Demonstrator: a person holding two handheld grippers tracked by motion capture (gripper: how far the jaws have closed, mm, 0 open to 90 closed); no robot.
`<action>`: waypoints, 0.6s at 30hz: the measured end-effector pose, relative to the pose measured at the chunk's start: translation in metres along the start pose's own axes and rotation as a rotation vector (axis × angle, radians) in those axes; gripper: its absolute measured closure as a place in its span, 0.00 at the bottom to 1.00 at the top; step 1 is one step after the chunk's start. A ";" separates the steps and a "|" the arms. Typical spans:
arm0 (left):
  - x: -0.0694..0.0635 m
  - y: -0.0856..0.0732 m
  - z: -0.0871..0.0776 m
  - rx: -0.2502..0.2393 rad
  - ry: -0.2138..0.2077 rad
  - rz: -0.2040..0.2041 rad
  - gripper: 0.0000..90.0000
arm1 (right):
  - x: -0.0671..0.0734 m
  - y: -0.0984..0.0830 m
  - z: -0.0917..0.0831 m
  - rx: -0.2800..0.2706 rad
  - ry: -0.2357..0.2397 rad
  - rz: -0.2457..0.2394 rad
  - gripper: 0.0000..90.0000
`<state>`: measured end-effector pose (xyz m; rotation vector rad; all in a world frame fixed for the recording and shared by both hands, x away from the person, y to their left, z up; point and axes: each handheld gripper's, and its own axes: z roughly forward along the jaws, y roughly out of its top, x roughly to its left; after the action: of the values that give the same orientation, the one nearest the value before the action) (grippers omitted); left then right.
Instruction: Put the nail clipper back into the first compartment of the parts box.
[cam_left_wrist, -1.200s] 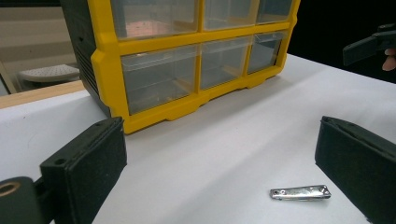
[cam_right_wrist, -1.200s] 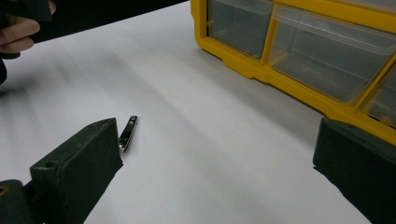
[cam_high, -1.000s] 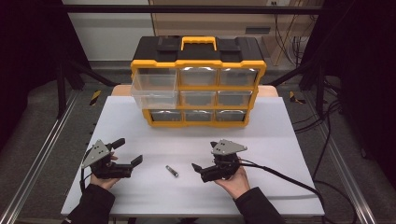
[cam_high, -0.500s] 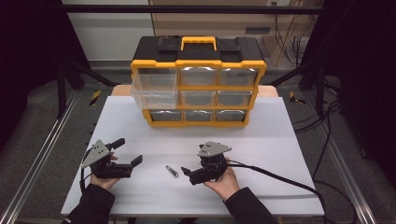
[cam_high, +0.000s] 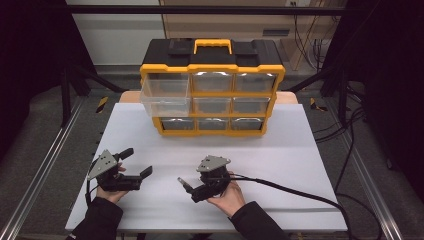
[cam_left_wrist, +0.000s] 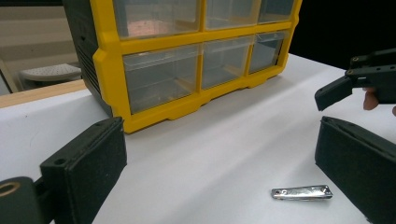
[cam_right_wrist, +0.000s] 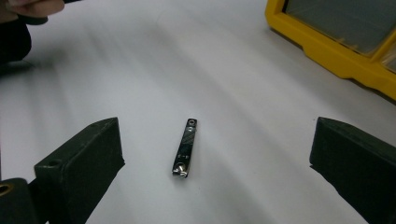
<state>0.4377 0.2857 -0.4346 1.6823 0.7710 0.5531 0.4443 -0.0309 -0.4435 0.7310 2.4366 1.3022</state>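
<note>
A small metal nail clipper (cam_right_wrist: 184, 147) lies flat on the white table (cam_high: 280, 145). My right gripper (cam_right_wrist: 217, 137) is open, and the clipper lies on the table between its two jaws, touching neither. In the high view the right gripper (cam_high: 188, 189) sits near the table's front, at the middle. My left gripper (cam_high: 137, 162) is open at the front left and holds nothing. In the left gripper view the clipper (cam_left_wrist: 302, 192) lies near the right jaw, with the right gripper's jaw tip (cam_left_wrist: 334, 91) beyond it.
A yellow and black drawer organizer (cam_high: 212, 87) stands at the back of the table, its top-left clear drawer (cam_high: 165, 97) pulled out. The right gripper's cable (cam_high: 295, 192) trails off to the right. Metal frame rails run along both table sides.
My right gripper has moved left across the table to the clipper, which now lies between its open jaws. The left gripper has stayed in place.
</note>
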 end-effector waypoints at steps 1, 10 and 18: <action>0.000 0.000 0.000 0.000 0.000 -0.001 0.02 | 0.003 0.000 0.005 0.014 -0.001 -0.008 0.03; 0.000 0.000 0.000 0.002 0.001 0.000 0.02 | 0.010 -0.003 0.026 0.081 0.008 -0.010 0.06; 0.000 0.000 0.000 0.001 0.000 0.002 0.02 | 0.011 -0.008 0.036 0.137 0.003 0.005 0.19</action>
<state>0.4377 0.2857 -0.4345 1.6844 0.7701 0.5544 0.4491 -0.0039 -0.4704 0.7700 2.5475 1.1473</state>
